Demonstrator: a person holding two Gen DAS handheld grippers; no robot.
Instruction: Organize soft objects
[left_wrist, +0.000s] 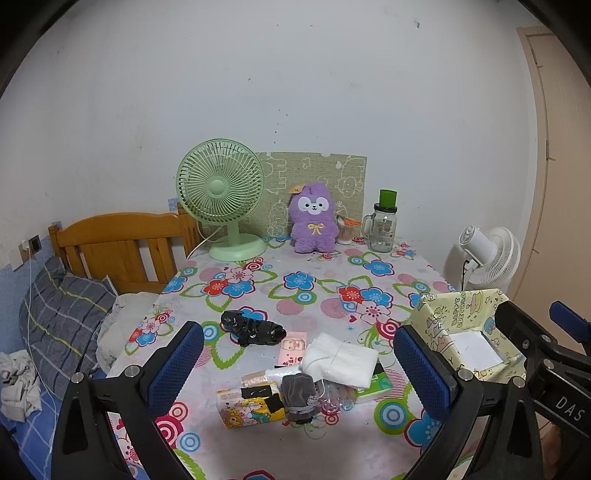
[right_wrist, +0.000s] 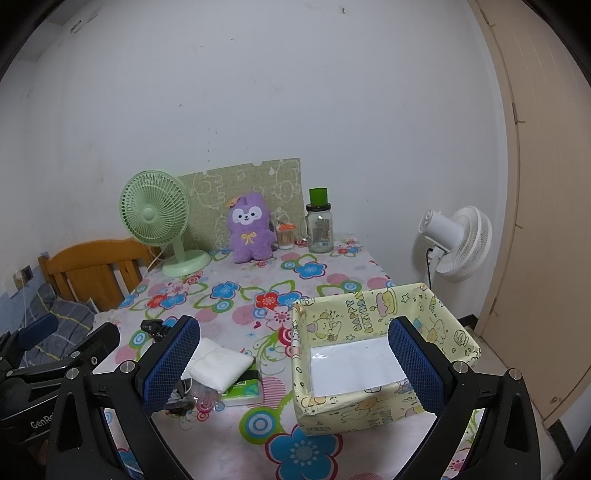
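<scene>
A pile of soft items lies on the floral table: a grey pouch (left_wrist: 300, 397), a white folded cloth (left_wrist: 341, 360), a black crumpled bag (left_wrist: 253, 328), a yellow tissue pack (left_wrist: 248, 404) and a green tissue pack (right_wrist: 244, 391). A yellow paper box (right_wrist: 373, 354) stands open and empty to their right; it also shows in the left wrist view (left_wrist: 461, 332). My left gripper (left_wrist: 299, 365) is open above the pile. My right gripper (right_wrist: 291, 365) is open, spanning the box's left wall. The white cloth (right_wrist: 219, 363) shows beside its left finger.
A green desk fan (left_wrist: 221, 195), a purple plush toy (left_wrist: 314, 221), a cotton swab jar (left_wrist: 345, 230) and a glass jar with green lid (left_wrist: 382, 225) stand at the table's far edge. A white fan (right_wrist: 458, 240) is on the right, a bed (left_wrist: 62, 314) on the left.
</scene>
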